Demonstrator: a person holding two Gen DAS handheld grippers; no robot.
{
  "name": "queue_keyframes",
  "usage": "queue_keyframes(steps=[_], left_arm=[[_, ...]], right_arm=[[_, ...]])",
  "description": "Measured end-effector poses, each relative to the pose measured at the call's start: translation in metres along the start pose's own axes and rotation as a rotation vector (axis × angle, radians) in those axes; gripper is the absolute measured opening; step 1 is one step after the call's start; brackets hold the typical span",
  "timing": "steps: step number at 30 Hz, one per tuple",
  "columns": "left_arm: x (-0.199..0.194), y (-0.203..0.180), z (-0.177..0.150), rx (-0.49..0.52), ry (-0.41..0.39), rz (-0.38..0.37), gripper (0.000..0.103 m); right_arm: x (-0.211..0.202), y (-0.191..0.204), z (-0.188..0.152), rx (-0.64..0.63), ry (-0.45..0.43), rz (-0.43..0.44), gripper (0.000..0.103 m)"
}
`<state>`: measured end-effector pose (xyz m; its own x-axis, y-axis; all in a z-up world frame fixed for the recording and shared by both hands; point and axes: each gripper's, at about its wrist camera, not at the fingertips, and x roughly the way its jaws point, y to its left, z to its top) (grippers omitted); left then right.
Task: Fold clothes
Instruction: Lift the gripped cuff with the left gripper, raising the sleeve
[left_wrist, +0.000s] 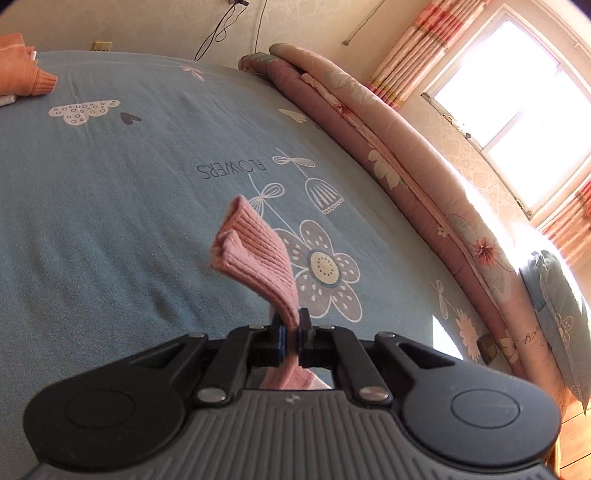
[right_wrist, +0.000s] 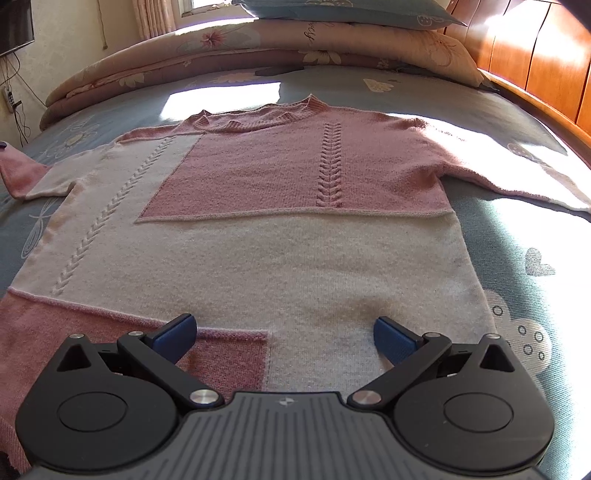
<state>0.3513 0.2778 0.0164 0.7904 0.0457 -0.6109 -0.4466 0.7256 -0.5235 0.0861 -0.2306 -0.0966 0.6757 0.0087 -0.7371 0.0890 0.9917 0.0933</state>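
A pink and cream knit sweater (right_wrist: 280, 236) lies flat, front up, on the blue bed sheet (right_wrist: 517, 236), collar far from me. My right gripper (right_wrist: 284, 338) is open and empty, just above the sweater's hem. Its right sleeve (right_wrist: 517, 181) lies spread out to the right. My left gripper (left_wrist: 290, 326) is shut on the pink ribbed cuff (left_wrist: 255, 258) of the left sleeve and holds it above the sheet. That sleeve shows at the left edge of the right wrist view (right_wrist: 22, 173).
A rolled floral quilt (left_wrist: 406, 158) runs along the far side of the bed, with a blue pillow (right_wrist: 347, 11) on it. A folded orange garment (left_wrist: 22, 66) lies at a far corner. A wooden headboard (right_wrist: 535, 59) stands on the right. A window (left_wrist: 517, 92) is beyond.
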Motion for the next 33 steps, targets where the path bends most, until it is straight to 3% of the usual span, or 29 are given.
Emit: queue_keyframes(steps=[19, 33], left_arm=[[-0.064, -0.164, -0.049, 0.267, 0.031, -0.149, 0.004], [-0.078, -0.237, -0.100, 0.335, 0.055, -0.229, 0.004]], right_arm=[[-0.021, -0.009, 0.004, 0.084, -0.028, 0.129, 0.103], [-0.037, -0.014, 0.000, 0.101, -0.047, 0.189, 0.103]])
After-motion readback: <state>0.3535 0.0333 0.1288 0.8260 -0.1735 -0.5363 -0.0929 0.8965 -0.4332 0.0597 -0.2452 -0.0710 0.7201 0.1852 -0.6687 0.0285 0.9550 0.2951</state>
